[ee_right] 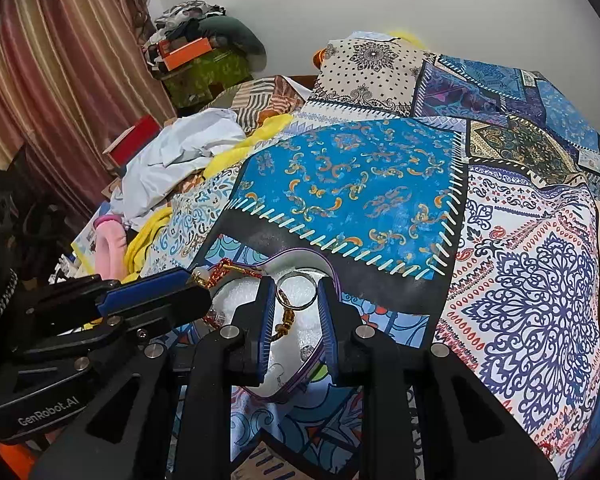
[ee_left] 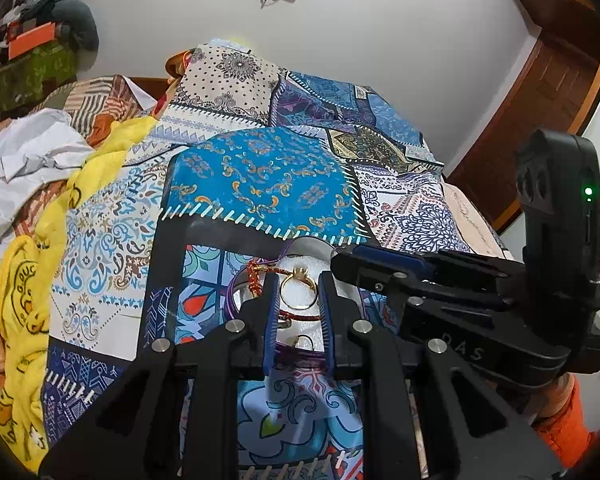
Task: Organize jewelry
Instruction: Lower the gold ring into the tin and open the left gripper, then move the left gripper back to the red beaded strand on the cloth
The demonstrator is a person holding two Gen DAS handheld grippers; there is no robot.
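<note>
A purple-rimmed jewelry box [ee_left: 231, 300] with white foam lining sits on the patchwork bedspread [ee_left: 260, 176]. My left gripper [ee_left: 299, 294] is shut on a gold ring [ee_left: 298, 292] and holds it over the box. A red and gold thread bracelet [ee_left: 256, 276] lies in the box at the left. My right gripper [ee_right: 296, 292] is shut on a silver ring [ee_right: 296, 287] over the same box [ee_right: 324, 264]. A beaded piece [ee_right: 282, 326] hangs below it. Each gripper shows in the other's view, the right one [ee_left: 380, 264] and the left one [ee_right: 172, 292].
Crumpled white cloth [ee_left: 28, 152] and a yellow printed cloth [ee_left: 24, 300] lie at the left of the bed. A pile of clothes and boxes [ee_right: 196, 52] stands by the wall. Striped curtains [ee_right: 52, 80] hang at the far left. A wooden door [ee_left: 548, 80] is at the right.
</note>
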